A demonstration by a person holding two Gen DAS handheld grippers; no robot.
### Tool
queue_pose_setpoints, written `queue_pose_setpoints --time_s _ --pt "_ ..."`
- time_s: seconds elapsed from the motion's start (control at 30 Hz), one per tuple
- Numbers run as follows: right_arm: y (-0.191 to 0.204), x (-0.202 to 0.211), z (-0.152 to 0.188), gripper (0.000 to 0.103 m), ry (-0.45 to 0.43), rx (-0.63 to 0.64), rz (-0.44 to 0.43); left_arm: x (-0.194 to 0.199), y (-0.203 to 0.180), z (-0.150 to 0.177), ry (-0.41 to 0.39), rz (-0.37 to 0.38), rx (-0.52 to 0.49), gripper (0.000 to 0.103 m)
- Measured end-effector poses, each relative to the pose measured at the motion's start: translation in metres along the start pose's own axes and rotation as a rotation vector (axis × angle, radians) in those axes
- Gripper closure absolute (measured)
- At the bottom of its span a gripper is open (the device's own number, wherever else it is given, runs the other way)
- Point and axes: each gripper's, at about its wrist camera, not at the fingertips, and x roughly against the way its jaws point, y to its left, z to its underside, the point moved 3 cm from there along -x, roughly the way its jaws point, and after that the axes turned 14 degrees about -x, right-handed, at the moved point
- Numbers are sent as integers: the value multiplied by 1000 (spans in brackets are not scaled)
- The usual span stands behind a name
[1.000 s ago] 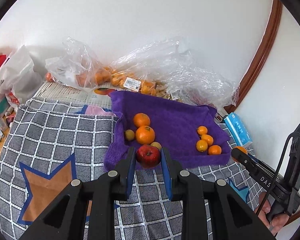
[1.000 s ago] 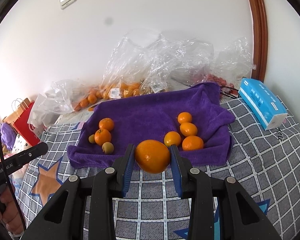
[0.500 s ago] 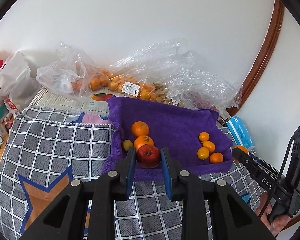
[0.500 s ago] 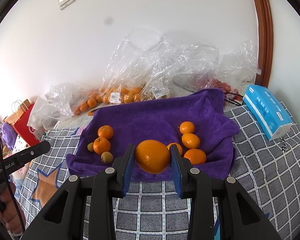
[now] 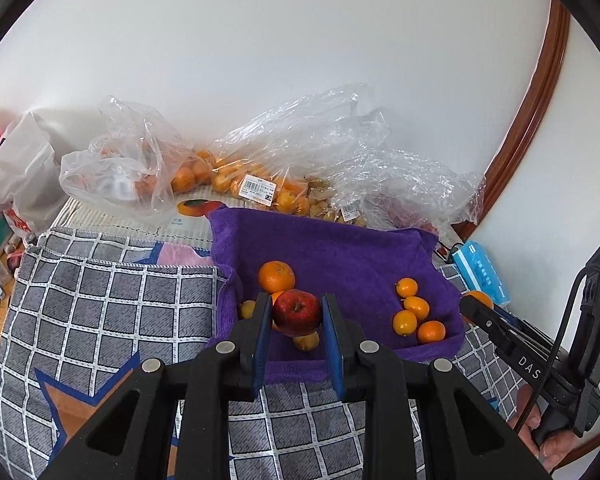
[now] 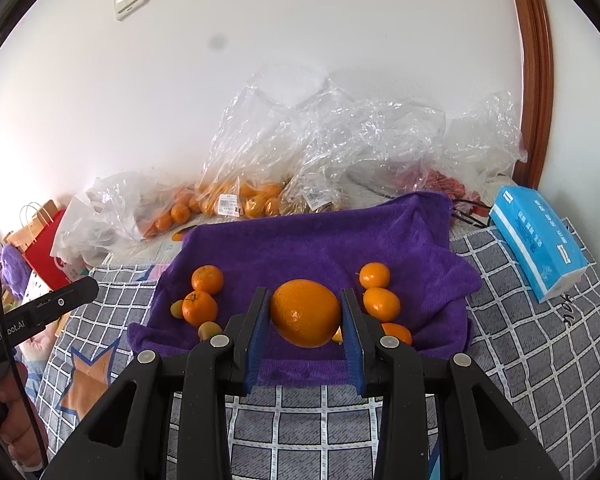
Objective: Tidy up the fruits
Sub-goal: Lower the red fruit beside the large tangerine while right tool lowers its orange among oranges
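Note:
My left gripper (image 5: 296, 314) is shut on a red apple (image 5: 296, 311), held above the near edge of a purple towel (image 5: 340, 252). My right gripper (image 6: 305, 314) is shut on a large orange (image 6: 305, 312) above the same towel (image 6: 308, 240). On the towel's left lie two mandarins (image 6: 207, 279) and small yellow-green fruits (image 6: 210, 329); on its right is a cluster of small oranges (image 6: 381, 303). In the left wrist view the right gripper (image 5: 476, 304) shows at the right edge with the orange behind its tip.
Clear plastic bags of oranges (image 5: 236, 176) and crumpled empty bags (image 6: 380, 140) lie against the wall behind the towel. A blue tissue pack (image 6: 540, 236) sits at the right. A grey checked cloth (image 5: 100, 300) covers the surface. Red and white bags (image 5: 16, 184) stand at the left.
Both grippers have drawn back and slightly up from the towel, each keeping its fruit. The towel and its fruit sit a little farther away in both views.

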Motion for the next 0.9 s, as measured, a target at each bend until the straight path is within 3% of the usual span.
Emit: queue_pose_setpoints --time_s 0.47,0.9 --pt "7 -21 -14 68 9 9 6 -17 8 -16 4 -8 -7 79" --pt "-5 -59 -25 68 38 -17 34 -57 41 -24 47 -20 26 79"
